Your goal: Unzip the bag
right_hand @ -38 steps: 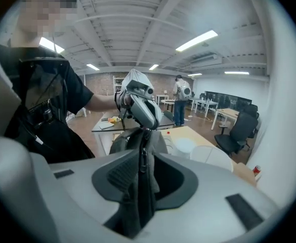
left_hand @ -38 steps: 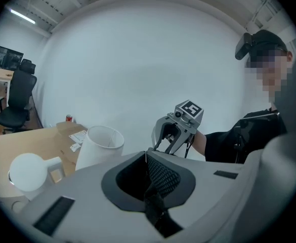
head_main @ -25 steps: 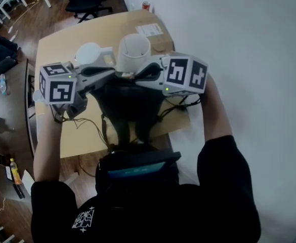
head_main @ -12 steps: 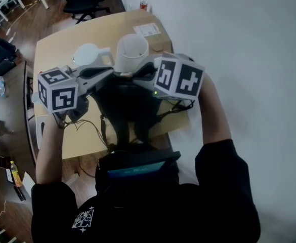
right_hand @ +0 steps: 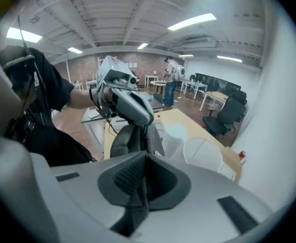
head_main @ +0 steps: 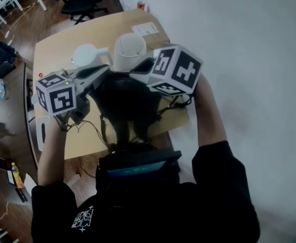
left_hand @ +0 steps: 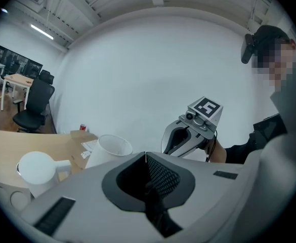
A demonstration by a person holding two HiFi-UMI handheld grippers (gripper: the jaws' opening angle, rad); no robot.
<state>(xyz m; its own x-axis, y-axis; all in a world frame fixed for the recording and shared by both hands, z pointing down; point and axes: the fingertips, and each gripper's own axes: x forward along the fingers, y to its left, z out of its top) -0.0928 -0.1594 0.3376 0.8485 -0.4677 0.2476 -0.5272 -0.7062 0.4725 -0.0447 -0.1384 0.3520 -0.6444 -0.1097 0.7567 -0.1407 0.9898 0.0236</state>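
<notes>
The left gripper has its fingers pinched shut on a dark tab of the black bag. The right gripper has its jaws closing tight on a dark strip of the bag just beside that.

The bag stands upright on a tan wooden table, by a white wall to the bag's right. I see wood floor and an office chair well beyond it.

My forearms flank the bag, and the grippers converge over its top.

Just behind the bag are a white pitcher and a white bucket. A red can is farther back, and cables trail at the bag's left.
</notes>
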